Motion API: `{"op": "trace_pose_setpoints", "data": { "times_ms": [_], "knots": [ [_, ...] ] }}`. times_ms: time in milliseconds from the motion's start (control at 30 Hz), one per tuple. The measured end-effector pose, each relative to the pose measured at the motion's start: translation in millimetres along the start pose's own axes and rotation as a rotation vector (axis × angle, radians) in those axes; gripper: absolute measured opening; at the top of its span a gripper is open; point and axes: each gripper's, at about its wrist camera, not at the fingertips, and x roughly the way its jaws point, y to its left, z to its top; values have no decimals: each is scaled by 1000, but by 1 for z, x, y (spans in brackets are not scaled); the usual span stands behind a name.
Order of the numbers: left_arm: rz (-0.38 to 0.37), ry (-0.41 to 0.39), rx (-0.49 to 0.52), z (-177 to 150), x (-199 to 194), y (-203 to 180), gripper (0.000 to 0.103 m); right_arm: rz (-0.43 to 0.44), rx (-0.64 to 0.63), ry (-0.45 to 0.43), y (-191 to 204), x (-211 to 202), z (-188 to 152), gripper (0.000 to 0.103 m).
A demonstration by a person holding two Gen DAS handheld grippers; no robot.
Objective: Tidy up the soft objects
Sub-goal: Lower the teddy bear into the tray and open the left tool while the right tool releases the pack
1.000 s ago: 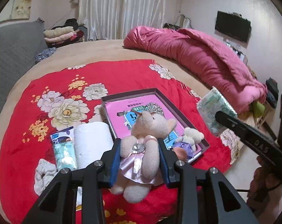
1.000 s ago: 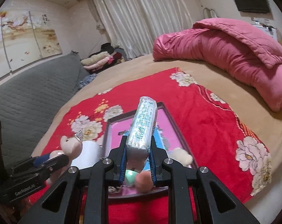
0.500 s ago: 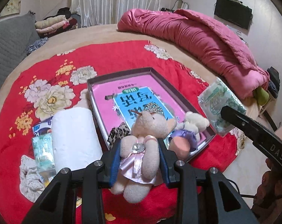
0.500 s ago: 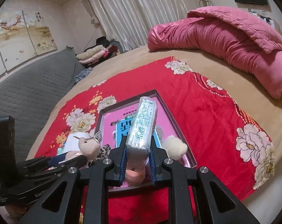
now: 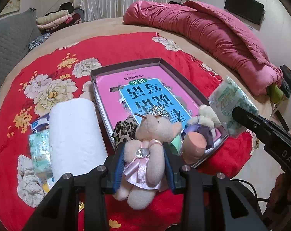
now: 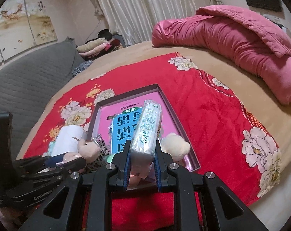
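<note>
Bear (image 5: 145, 150) clamped in left tool (image 5: 143, 165) | tissue pack (image 6: 147, 132) clamped in right tool (image 6: 142, 165), hiding tray (image 6: 170, 105) items

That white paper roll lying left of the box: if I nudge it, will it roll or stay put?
The paper roll lies on its side on the soft red blanket, so it would probably roll only sluggishly. A tissue pack lies against one flank, likely blocking that way. It looks light and squashy, so it should dent under a firm grip.
</note>
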Motion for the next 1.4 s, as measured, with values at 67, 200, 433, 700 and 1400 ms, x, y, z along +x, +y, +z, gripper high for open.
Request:
{"op": "trace_pose_setpoints", "data": {
  "times_ms": [67, 200, 433, 700, 1400],
  "knots": [
    [-3, 6, -4, -1, 3, 1, 37, 27, 15, 12, -2, 5, 0, 21],
    [-6, 32, -18, -4, 13, 3, 37, 50, 38, 39, -7, 15, -3, 21],
    [1, 44, -11, -7, 21, 3, 38, 83, 106, 111, -19, 35, -6, 22],
    [-9, 49, -14, -8, 23, 5, 38, 39, 150, 154, -27, 44, -11, 24],
    [-28, 76, -42, -4, 25, 5, 43, -230, -54, 206, -8, 69, -8, 68]
  ]
}}
